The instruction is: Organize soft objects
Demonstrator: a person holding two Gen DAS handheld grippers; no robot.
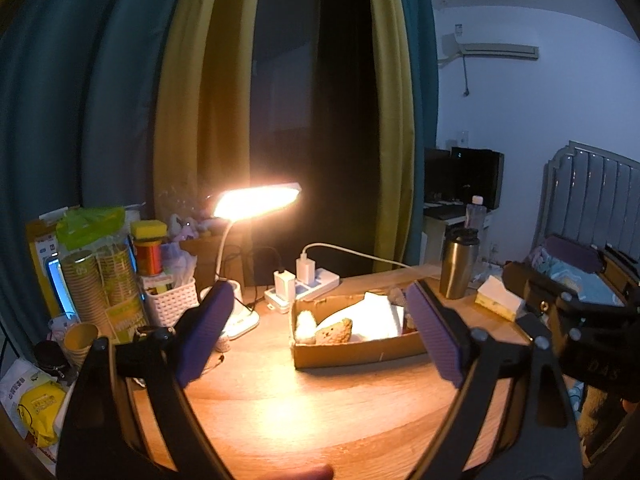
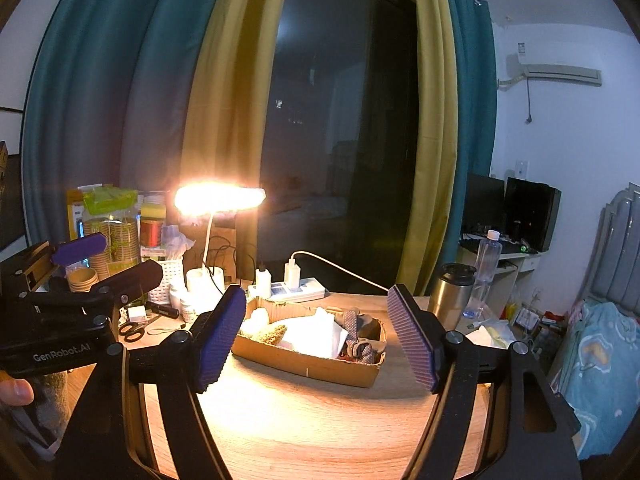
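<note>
A shallow cardboard box (image 1: 352,350) (image 2: 304,360) sits mid-table under the lamp. It holds a brown plush toy (image 1: 334,330) (image 2: 272,334), a pale plush (image 1: 305,322) (image 2: 256,318), a white cloth (image 1: 378,320) (image 2: 316,334) and grey patterned soft items (image 2: 358,338). My left gripper (image 1: 320,336) is open and empty, held above the table in front of the box. My right gripper (image 2: 318,338) is open and empty, also in front of the box. The left gripper also shows at the left of the right wrist view (image 2: 104,264).
A lit desk lamp (image 1: 258,200) (image 2: 220,200) stands behind the box beside a power strip (image 1: 308,288) (image 2: 296,290). A steel tumbler (image 1: 458,264) (image 2: 450,296), water bottle (image 2: 486,270), tissue pack (image 1: 498,298), paper cups (image 1: 98,280), white basket (image 1: 172,304) and scissors (image 2: 134,330) crowd the edges.
</note>
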